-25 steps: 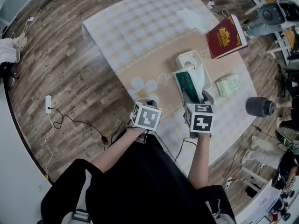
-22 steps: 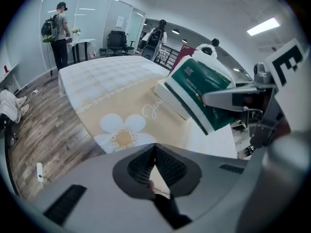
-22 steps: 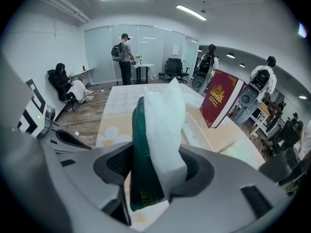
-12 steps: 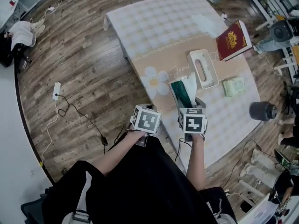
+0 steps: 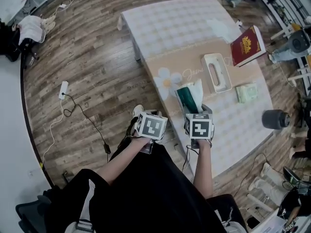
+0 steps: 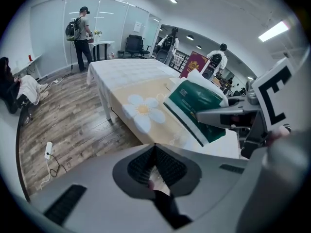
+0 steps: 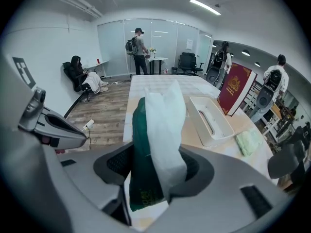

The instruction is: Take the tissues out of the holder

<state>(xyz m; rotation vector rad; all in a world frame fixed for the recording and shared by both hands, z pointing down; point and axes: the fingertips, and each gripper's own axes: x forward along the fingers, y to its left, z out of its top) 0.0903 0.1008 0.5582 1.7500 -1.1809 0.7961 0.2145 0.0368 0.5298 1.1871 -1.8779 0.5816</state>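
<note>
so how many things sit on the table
4: white tissue holder in the middle, red book far right, pale green packet right of the holder, white sheet at the far edge. More may be hidden.

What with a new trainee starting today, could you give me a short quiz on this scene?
1. True or false: the right claw grips the green tissue pack.
2. Fill in: the book beside the white holder is ___.
3. The white holder rests on: A the floor, B the table, C the book.
Key: 1 true; 2 red; 3 B.
</note>
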